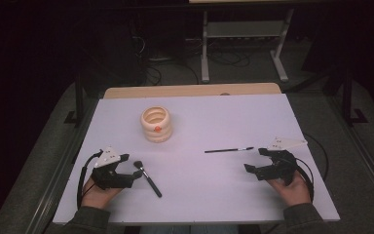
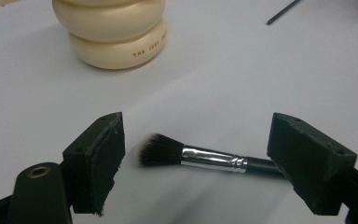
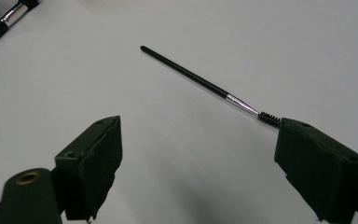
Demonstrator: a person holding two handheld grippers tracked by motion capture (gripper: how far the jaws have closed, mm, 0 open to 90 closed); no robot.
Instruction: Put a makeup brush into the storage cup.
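Where the white table [image 1: 253,195] ends, dark floor [image 1: 253,68] carries cables [image 1: 224,58].

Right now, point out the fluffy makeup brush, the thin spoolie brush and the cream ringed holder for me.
fluffy makeup brush [image 2: 214,158], left gripper view, on its silver ferrule.
thin spoolie brush [image 3: 186,71], right gripper view, on its black handle.
cream ringed holder [image 1: 156,126], high view, on its outer wall.
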